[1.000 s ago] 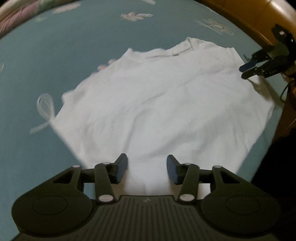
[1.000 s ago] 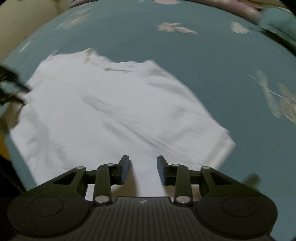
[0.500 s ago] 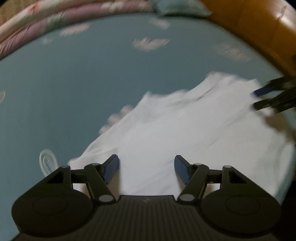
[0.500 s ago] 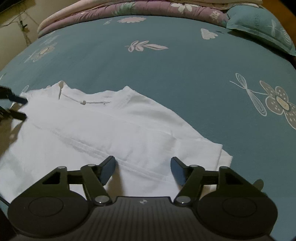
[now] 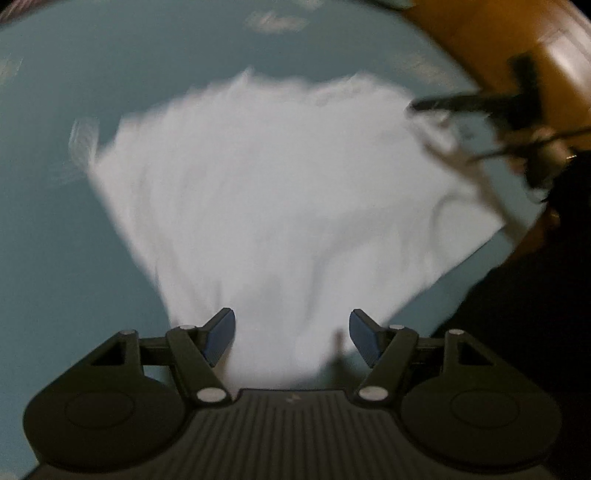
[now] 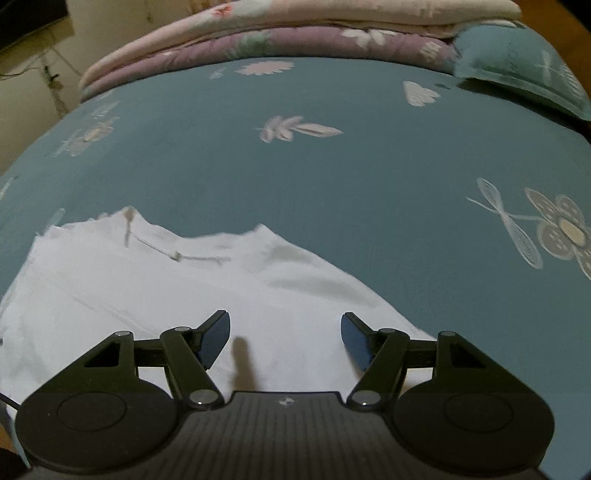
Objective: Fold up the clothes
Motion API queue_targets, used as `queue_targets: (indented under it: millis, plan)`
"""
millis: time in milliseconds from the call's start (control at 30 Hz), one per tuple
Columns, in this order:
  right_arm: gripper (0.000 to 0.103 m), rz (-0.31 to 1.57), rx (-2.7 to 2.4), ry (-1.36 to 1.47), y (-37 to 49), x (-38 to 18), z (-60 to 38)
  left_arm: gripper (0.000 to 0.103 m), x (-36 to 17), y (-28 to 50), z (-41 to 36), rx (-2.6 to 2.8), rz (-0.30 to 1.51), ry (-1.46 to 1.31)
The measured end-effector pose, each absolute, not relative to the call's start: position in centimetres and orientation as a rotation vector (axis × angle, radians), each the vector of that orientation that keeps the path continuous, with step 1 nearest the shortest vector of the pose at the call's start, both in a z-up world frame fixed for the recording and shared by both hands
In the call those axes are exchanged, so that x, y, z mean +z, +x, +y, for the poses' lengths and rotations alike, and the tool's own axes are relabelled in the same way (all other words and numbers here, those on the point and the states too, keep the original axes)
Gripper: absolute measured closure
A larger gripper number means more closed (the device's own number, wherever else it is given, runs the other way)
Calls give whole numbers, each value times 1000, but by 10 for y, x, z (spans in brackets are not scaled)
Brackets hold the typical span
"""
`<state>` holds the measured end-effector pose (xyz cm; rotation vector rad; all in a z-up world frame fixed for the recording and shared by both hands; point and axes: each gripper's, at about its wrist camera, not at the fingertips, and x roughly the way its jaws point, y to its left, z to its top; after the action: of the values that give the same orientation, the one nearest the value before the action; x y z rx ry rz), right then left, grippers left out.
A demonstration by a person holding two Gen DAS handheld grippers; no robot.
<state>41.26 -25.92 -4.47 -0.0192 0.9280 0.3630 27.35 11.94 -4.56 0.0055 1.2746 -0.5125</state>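
Observation:
A white shirt [image 5: 277, 192] lies flat on the teal bedsheet [image 5: 74, 240], badly blurred in the left wrist view. My left gripper [image 5: 291, 334] hovers over the shirt's near edge, open, with nothing pinched between its blue pads. In the right wrist view the shirt [image 6: 147, 295] fills the lower left, its collar [image 6: 173, 254] pointing away. My right gripper [image 6: 285, 334] stands open above the cloth with nothing gripped. From the left wrist view the right gripper [image 5: 480, 105] shows as a dark blur at the shirt's far right corner.
Folded floral quilts [image 6: 295, 33] are stacked at the far end of the bed, with a teal pillow [image 6: 524, 62] at the far right. An orange wooden bed frame [image 5: 498, 44] runs along the right. Floor [image 6: 33, 88] shows beyond the bed's far left edge.
Both grippers' jaws have spread wider. The right gripper has tilted up, so more of the bed and the quilts show. The left gripper has swung back over the shirt's near edge, blurring its view.

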Motion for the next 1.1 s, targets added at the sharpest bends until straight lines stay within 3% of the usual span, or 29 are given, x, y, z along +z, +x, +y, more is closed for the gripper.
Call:
queue_targets:
  millis: [333,633,767,1100]
  plan:
    - [30,899,527,-84,411,-42,-254,30,-7,291,87,-318,1099,63]
    - [22,897,520,-61,412,-54,-266,28,-49,319,79,-127,1125,-64]
    - [22,898,484,-24,413,-56,-274,28,-33,325,58,-104,1102,5]
    - [18,915,487,20,426,-65,-271,19,-58,350,25,-163,1070,25]
